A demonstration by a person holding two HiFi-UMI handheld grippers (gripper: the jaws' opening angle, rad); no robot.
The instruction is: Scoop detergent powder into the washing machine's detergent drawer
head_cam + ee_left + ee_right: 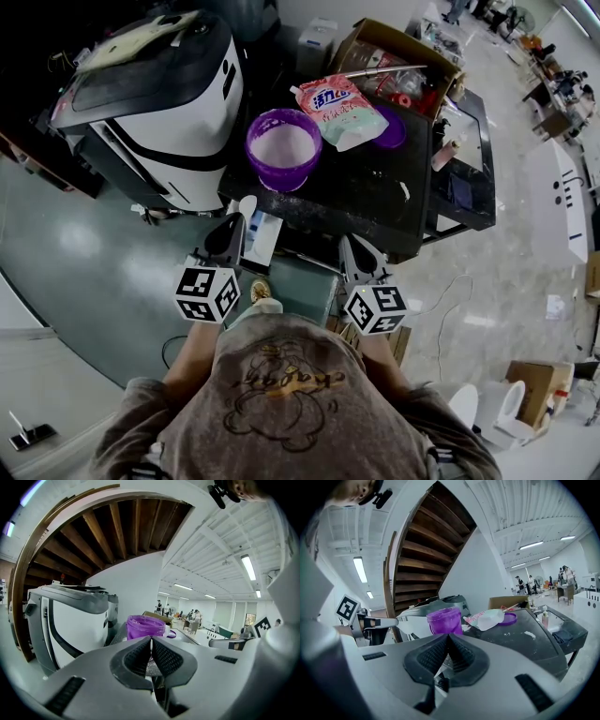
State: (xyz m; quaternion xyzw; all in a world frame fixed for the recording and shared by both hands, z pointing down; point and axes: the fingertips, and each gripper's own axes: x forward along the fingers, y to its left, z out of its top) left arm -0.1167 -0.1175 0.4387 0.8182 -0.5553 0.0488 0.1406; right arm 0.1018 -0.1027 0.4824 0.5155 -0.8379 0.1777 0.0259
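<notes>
- Head view: a white and dark-grey top-loading washing machine (159, 94) stands left of a black counter (375, 202).
  - On the counter, nearest the machine, is an open purple plastic tub of white detergent powder (283, 150). Behind it are a pale printed detergent pouch (339, 111) and a flat purple lid (394, 129).
  - The left gripper (230, 225) and right gripper (352, 246) hang below the counter's near edge, well apart from the tub.
  - A small white spoon-shaped piece (247, 208) lies just beyond the left tips; it is too small to identify.
  - No detergent drawer can be made out.
- Left gripper view: the fingers (138, 656) are pressed together with nothing plainly between them. The tub (145, 626) is straight ahead and the machine (70, 620) to its left.
- Right gripper view: the fingers (431, 656) are likewise closed and empty. The tub (445, 620) is ahead, with the pouch (490, 618) and lid (509, 618) to its right.
- Risks, as judged:
  - The tub sits close to the counter's edge, so a clumsy approach could tip it and spill powder.
  - A loaded scoop carried across the gap to the machine could shed powder onto the floor.
  - With no drawer in view, powder could land in the wrong compartment.
</notes>
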